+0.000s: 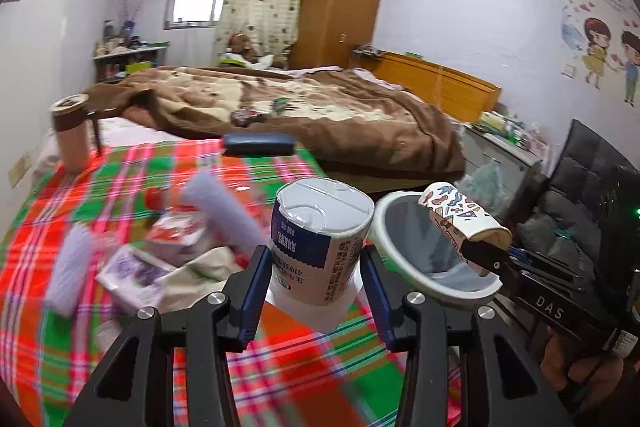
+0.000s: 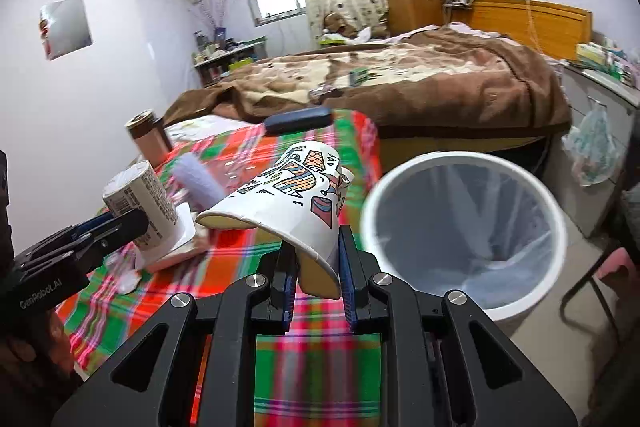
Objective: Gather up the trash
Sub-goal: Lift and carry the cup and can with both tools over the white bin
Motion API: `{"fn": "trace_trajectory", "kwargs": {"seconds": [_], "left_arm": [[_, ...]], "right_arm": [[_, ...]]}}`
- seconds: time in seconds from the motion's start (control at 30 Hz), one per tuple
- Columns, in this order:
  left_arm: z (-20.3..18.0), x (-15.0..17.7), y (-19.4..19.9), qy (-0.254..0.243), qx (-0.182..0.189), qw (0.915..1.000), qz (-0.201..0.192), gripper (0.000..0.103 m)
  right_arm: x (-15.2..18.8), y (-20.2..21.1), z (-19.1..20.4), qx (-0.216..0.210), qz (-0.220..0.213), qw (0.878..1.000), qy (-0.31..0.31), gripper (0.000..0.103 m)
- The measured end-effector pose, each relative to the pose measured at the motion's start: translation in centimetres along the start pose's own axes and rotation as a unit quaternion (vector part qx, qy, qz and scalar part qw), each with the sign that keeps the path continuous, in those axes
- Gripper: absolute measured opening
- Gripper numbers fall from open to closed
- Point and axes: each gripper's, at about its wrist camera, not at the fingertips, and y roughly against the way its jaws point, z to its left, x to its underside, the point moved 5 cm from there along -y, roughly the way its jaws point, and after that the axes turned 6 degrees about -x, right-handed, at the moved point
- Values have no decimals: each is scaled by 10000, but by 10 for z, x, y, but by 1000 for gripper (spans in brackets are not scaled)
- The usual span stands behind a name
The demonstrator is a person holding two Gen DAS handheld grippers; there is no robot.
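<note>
My left gripper (image 1: 316, 263) is shut on a blue and white milk carton (image 1: 320, 231), held upside down above the plaid cloth; the carton also shows in the right wrist view (image 2: 144, 207). My right gripper (image 2: 318, 263) is shut on a crushed patterned paper cup (image 2: 292, 203), held beside the rim of the white trash bin (image 2: 556, 227). In the left wrist view the cup (image 1: 460, 215) hangs over the bin's rim (image 1: 404, 271). The bin holds a grey liner and looks empty inside.
On the plaid cloth (image 1: 80, 195) lie small cartons (image 1: 176, 235), lilac rollers (image 1: 224, 203), a tan mug (image 1: 72, 131) and a dark case (image 1: 258, 143). A bed with a brown blanket (image 1: 320, 107) stands behind. A chair (image 1: 580, 187) stands at the right.
</note>
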Motion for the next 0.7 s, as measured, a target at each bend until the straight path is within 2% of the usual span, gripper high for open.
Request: {"fn": "trace_trajectory", "kwargs": {"seconds": [0.4, 0.7], "left_arm": [[-81, -11, -50, -348, 747, 9962, 284, 46], [-126, -8, -90, -521, 983, 9920, 591, 46]], "right_arm": [[-3, 0, -71, 772, 159, 9962, -373, 20], [6, -9, -107, 1053, 512, 9919, -497, 20]]}}
